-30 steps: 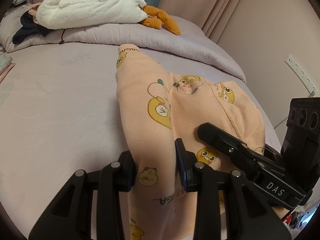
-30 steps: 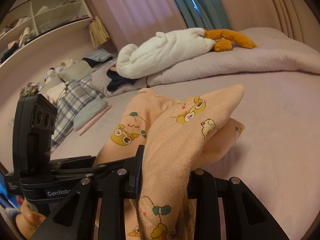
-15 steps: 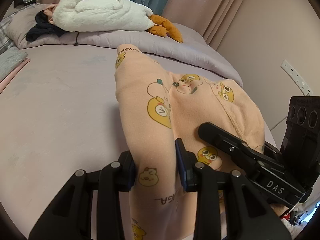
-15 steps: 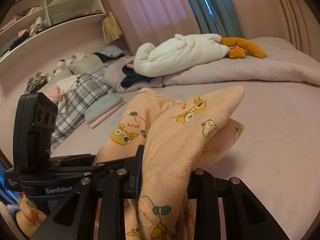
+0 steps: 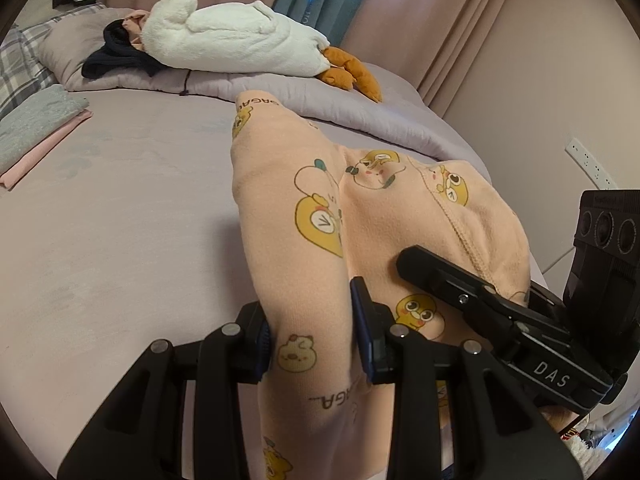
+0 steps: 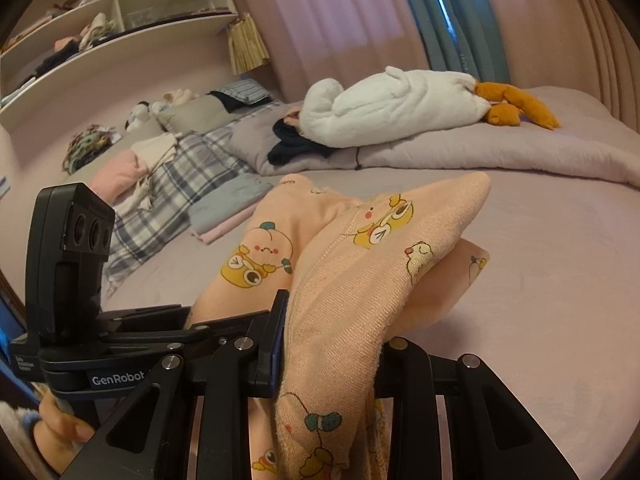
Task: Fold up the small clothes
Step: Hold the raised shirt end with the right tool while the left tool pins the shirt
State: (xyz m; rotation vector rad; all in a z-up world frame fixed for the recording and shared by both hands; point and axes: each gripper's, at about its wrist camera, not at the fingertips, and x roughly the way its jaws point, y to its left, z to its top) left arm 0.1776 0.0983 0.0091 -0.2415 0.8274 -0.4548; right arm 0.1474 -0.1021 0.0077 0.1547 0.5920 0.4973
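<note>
A small peach garment [image 5: 304, 208] printed with yellow cartoon animals is held above the mauve bed sheet [image 5: 120, 216]. My left gripper [image 5: 312, 332] is shut on one bunched part of it. My right gripper [image 6: 332, 344] is shut on another part of the garment [image 6: 360, 280], which drapes over the jaws and hangs below them. In the left wrist view the right gripper [image 5: 500, 320] sits close at the right, against the cloth. In the right wrist view the left gripper [image 6: 100, 340] sits close at the left.
A white plush toy [image 5: 236, 40] with orange feet lies on a rolled mauve duvet [image 5: 360, 112] at the far side. Folded grey and pink cloths [image 5: 36, 128] lie at the left. Plaid bedding [image 6: 176, 192], clothes and shelves [image 6: 100, 36] are left. A wall socket [image 5: 588, 164] is right.
Both grippers have swung with the garment so the view now takes in more of the left side of the bed. The grip on the garment is unchanged.
</note>
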